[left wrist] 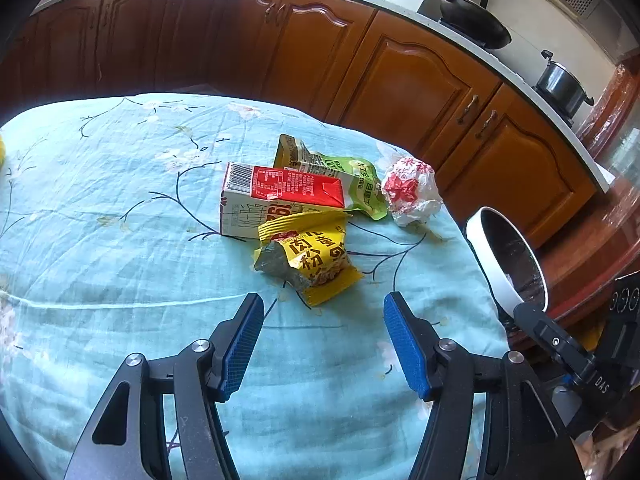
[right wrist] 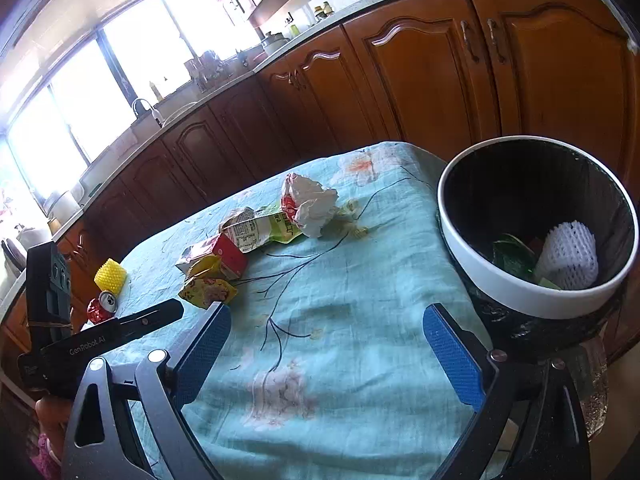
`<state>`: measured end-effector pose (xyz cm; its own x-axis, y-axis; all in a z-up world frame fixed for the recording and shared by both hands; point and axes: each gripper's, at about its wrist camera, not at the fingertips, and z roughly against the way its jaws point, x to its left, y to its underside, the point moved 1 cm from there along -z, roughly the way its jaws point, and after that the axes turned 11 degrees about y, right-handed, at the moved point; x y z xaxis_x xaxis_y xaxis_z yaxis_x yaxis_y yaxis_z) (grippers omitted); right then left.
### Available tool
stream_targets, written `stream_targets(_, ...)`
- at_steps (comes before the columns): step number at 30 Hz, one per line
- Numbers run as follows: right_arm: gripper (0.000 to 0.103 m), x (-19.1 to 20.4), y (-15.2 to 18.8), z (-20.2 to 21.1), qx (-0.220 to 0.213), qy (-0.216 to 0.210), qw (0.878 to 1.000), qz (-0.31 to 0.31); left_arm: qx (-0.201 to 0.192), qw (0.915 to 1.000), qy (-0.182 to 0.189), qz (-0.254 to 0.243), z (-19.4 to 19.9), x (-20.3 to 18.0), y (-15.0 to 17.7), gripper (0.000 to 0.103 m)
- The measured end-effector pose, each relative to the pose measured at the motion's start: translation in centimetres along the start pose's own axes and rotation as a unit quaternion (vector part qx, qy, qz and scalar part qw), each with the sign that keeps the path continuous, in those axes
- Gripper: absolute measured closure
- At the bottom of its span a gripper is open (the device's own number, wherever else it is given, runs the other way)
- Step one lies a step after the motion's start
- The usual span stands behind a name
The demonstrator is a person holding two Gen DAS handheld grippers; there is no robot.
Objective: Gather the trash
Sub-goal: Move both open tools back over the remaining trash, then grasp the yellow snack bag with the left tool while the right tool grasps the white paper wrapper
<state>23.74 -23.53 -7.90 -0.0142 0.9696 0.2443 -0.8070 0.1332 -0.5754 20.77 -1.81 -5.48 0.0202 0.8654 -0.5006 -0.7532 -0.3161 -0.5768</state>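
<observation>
Left gripper (left wrist: 324, 336) fingers apart, empty, yellow snack wrapper (left wrist: 308, 264) just ahead (milk carton (left wrist: 276, 200) behind it); right gripper (right wrist: 328, 344) fingers apart too, empty.

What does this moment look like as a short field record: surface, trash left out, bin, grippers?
surface: table under a teal floral cloth
trash on cloth: milk carton, yellow wrapper, green pouch, crumpled paper, red can, yellow foam net
bin: white-rimmed bin at table edge, holding a white foam net and green scraps
left gripper: open, empty
right gripper: open, empty
</observation>
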Motion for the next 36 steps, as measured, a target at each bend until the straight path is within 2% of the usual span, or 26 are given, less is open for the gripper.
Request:
stream_targets(10,0.005,1.9,-2.9,-2.3,-0.01,-0.006,0.999,0.03,0.009,0.9999,0.002,0.009,-2.4,0.9,-1.6,0.041)
stream_targets(18,0.006,2.8,-5.2,-6.2,-0.003,-0.009,0.999,0.05,0.016,0.9998,-0.012,0.005,-4.8,1.3,-2.8,0.044)
stream_targets(20,0.006,3.1,-5.6,-7.3,0.001,-0.008,0.998,0.058,0.018,0.9997,-0.017,0.002,-5.3,1.6,-3.1,0.056)
stream_targets(22,0.006,3.5,-6.0,-8.4,0.004,-0.005,0.998,0.066,0.021,0.9997,-0.011,0.002,-5.7,1.8,-3.2,0.063)
stream_targets(23,0.008,3.6,-6.1,-8.9,0.006,-0.003,0.998,0.069,0.021,0.9997,-0.008,0.0,-5.8,1.9,-3.3,0.074)
stream_targets(25,0.015,3.9,-6.3,-9.8,0.009,0.001,0.997,0.076,0.022,0.9997,-0.01,-0.009,-5.8,1.9,-3.4,0.08)
stream_targets(28,0.046,4.1,-6.5,-10.9,0.02,0.011,0.996,0.083,0.018,0.9997,-0.009,-0.015,-5.5,1.8,-3.3,0.082)
stream_targets(29,0.064,4.1,-6.4,-11.1,0.023,0.016,0.996,0.084,0.017,0.9997,-0.006,-0.017,-5.4,1.7,-3.2,0.082)
stream_targets(33,0.071,3.6,-6.0,-10.0,0.014,0.016,0.996,0.083,0.015,0.9996,0.01,-0.023,-4.5,1.2,-2.8,0.083)
stream_targets(36,0.073,3.0,-5.6,-8.4,0.007,0.007,0.997,0.071,0.013,0.9991,0.026,-0.032,-3.6,0.4,-2.4,0.083)
